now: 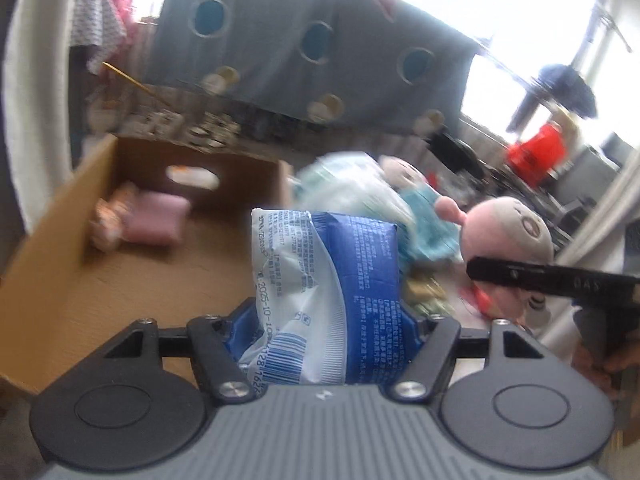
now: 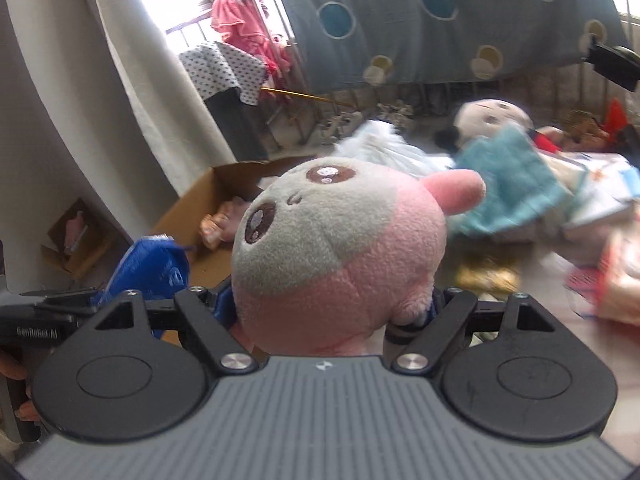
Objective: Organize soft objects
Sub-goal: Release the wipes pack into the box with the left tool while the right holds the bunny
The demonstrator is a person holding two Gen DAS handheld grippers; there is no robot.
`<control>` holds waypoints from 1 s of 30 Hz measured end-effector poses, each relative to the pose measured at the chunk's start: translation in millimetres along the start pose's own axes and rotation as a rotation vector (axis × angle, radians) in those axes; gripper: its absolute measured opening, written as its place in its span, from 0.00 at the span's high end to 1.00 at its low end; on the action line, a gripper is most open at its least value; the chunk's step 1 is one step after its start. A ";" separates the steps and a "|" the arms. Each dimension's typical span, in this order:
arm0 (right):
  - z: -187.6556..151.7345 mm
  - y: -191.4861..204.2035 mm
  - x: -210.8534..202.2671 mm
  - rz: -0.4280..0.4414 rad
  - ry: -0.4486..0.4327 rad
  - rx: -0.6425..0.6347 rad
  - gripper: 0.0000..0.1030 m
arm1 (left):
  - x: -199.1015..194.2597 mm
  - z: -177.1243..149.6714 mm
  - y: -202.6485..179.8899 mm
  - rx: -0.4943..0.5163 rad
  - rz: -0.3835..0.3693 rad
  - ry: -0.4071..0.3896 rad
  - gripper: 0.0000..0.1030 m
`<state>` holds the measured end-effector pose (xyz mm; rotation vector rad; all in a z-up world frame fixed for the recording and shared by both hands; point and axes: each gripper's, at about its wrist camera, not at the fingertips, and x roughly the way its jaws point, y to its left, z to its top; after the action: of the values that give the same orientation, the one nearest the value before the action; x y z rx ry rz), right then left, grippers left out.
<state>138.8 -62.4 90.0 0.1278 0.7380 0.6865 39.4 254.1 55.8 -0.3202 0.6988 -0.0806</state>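
Left gripper (image 1: pixel 324 320) clamps a blue-and-white tissue pack (image 1: pixel 320 280) by its lower end, pack standing up above the cardboard box (image 1: pixel 60 240), probably staged for dropping in. Right gripper (image 2: pixel 332 304) squeezes a pink-and-grey plush (image 2: pixel 336 248) at the base of its head, face outward, lifted beside the box. Box already holds a small pink doll (image 1: pixel 140 224). On the surface nearby: a teal-dressed doll (image 2: pixel 500 168) and a pale plastic bag (image 1: pixel 352 188), unsorted. The two loads sit close together, so they may collide over the box opening.

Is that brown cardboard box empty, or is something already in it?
Not empty. The cardboard box is open-topped, and a pink soft toy lies on its floor.
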 end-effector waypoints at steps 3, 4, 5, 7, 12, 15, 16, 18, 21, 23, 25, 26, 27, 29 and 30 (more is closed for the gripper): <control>32.9 32.4 51.1 0.037 -0.011 0.035 0.22 | 16.2 38.5 34.4 -0.015 0.081 -0.007 0.32; 43.6 40.8 67.9 0.050 -0.019 0.059 0.22 | 29.3 51.2 43.5 -0.006 0.105 0.005 0.32; 52.6 47.6 82.9 0.057 -0.021 0.085 0.22 | 46.6 63.7 52.0 0.011 0.129 0.031 0.32; 66.6 56.4 106.5 0.078 -0.029 0.136 0.22 | 81.7 81.7 71.6 -0.034 0.200 0.039 0.32; 89.1 72.1 159.5 0.020 -0.008 0.091 0.22 | 178.5 118.6 100.0 -0.013 0.250 0.127 0.32; 97.0 73.7 194.1 -0.042 0.025 0.048 0.22 | 219.0 122.6 105.0 0.014 0.202 0.141 0.31; 99.2 72.4 203.7 -0.051 0.041 0.046 0.22 | 229.2 119.7 106.0 0.003 0.182 0.141 0.31; 100.2 66.3 222.9 -0.061 0.066 0.065 0.22 | 245.8 111.6 107.5 0.014 0.133 0.168 0.29; 99.2 64.6 242.1 -0.067 0.086 0.065 0.22 | 257.3 103.0 107.4 0.030 0.125 0.187 0.21; 99.0 67.9 251.3 -0.070 0.088 0.052 0.22 | 252.5 101.2 111.4 0.028 0.144 0.149 0.12; 99.5 69.7 255.9 -0.063 0.088 0.056 0.22 | 243.2 103.7 116.2 0.025 0.170 0.160 0.11; 98.5 69.1 254.9 -0.056 0.084 0.062 0.22 | 237.9 105.2 118.8 0.021 0.173 0.187 0.13; 98.4 69.4 254.2 -0.053 0.082 0.063 0.22 | 234.1 106.2 122.6 0.016 0.158 0.235 0.18; 95.4 67.6 248.2 -0.049 0.072 0.060 0.22 | 226.9 102.8 129.1 0.007 0.104 0.309 0.33; 94.8 67.2 246.2 -0.048 0.064 0.059 0.22 | 224.8 100.0 131.2 0.007 0.086 0.321 0.43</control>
<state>296.9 153.7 41.0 0.1423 0.8202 0.6252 271.3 364.5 -52.9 -0.2723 1.0297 -0.0528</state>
